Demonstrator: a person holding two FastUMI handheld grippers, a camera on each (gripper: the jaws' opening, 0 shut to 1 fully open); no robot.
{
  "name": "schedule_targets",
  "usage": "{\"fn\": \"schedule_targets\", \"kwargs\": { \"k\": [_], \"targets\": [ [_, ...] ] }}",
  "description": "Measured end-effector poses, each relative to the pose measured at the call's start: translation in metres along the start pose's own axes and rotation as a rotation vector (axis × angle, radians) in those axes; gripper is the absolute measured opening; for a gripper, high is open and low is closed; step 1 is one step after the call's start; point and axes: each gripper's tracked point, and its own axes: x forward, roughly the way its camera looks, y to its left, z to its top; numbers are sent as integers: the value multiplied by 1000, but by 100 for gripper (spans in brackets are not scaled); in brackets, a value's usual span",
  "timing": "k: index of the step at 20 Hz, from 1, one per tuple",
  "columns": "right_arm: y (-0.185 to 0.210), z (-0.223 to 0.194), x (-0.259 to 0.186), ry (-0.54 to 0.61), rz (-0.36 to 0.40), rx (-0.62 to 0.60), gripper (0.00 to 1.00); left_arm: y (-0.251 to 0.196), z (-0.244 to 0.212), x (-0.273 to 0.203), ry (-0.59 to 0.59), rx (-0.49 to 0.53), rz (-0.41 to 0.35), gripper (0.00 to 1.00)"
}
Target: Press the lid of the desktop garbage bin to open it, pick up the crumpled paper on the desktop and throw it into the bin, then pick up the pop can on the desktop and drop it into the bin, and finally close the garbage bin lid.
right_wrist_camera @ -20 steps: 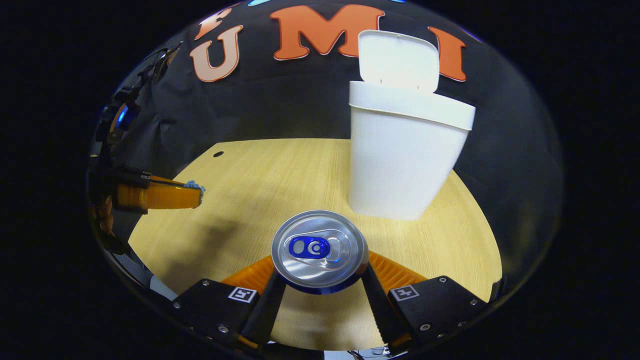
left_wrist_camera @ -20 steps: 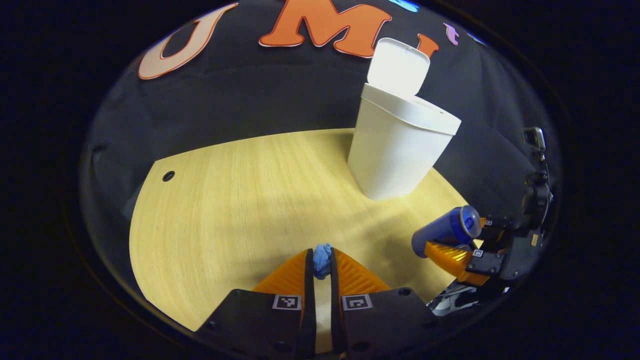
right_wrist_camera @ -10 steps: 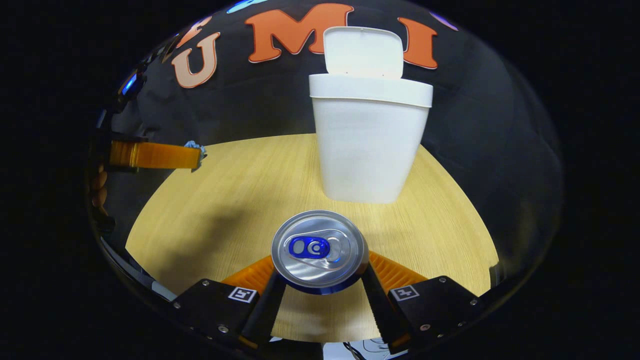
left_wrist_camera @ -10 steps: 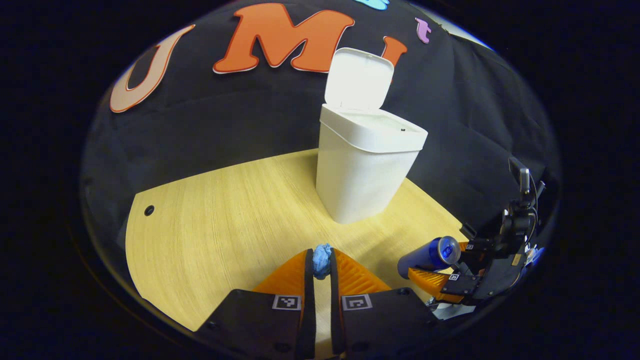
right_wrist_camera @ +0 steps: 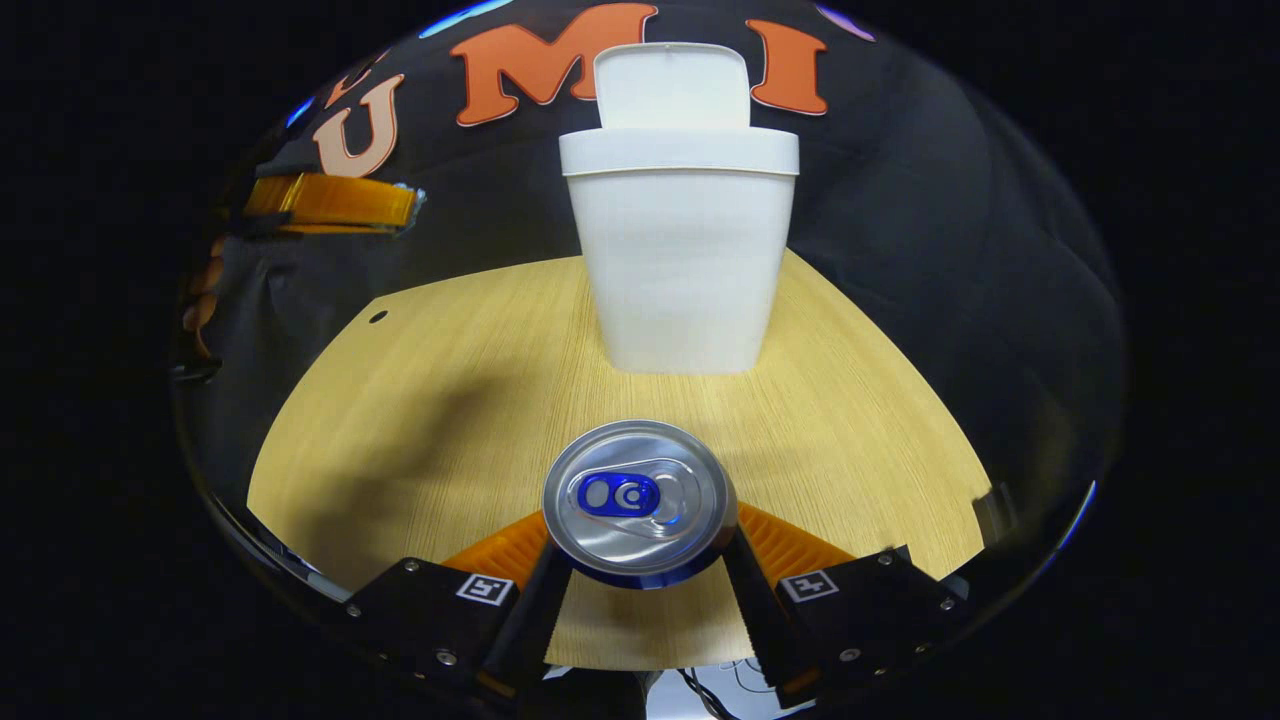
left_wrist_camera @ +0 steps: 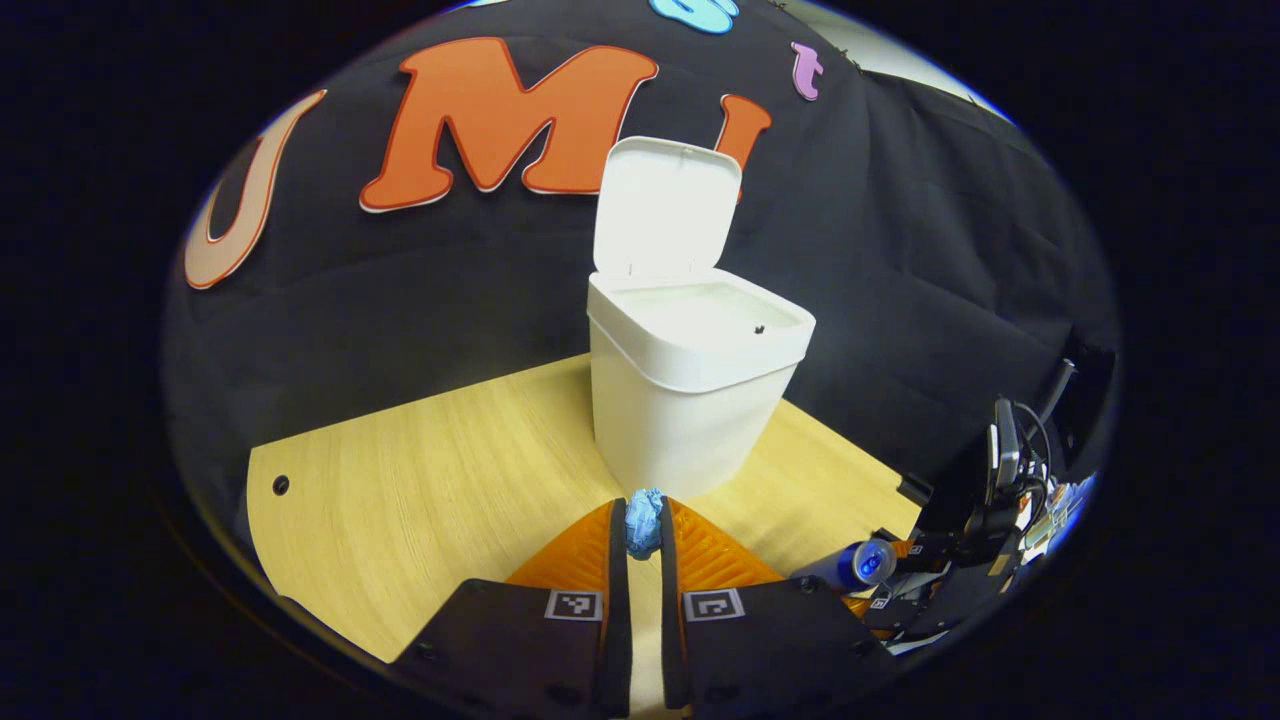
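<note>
The white garbage bin (left_wrist_camera: 690, 390) stands at the back of the wooden table (left_wrist_camera: 420, 500) with its lid (left_wrist_camera: 665, 205) flipped up. My left gripper (left_wrist_camera: 643, 525) is shut on a small blue crumpled paper (left_wrist_camera: 644, 520), held above the table in front of the bin. My right gripper (right_wrist_camera: 640, 545) is shut on a blue pop can (right_wrist_camera: 640, 500), its silver top facing the camera. In the left gripper view, that can (left_wrist_camera: 850, 567) hangs low at the right. In the right gripper view, the bin (right_wrist_camera: 680, 270) stands straight ahead and the left gripper (right_wrist_camera: 405, 207) sits high at the left.
A small round hole (left_wrist_camera: 280, 485) marks the table's left corner. A hand (right_wrist_camera: 200, 300) holds the left gripper at the far left in the right gripper view. Black cloth closes off the back behind the bin.
My left gripper has risen with the paper and now looks down into the bin's mouth. The right gripper has drawn back and centred on the bin, the can still held.
</note>
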Motion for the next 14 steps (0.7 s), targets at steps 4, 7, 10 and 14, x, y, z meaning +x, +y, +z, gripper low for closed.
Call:
{"fn": "schedule_targets", "kwargs": {
  "k": [4,7,10,14],
  "targets": [
    [-6,-1,-2,3,-13,15,82,-7,35,8,-67,26,-22,16],
    [-12,0,1,7,-18,26,82,-10,54,16,-108,55,-19,16],
    [-20,2,7,14,-23,34,82,-14,69,27,-128,81,-20,16],
    [-31,7,12,14,-29,39,82,-20,91,44,-170,110,-26,16]
  ]
}}
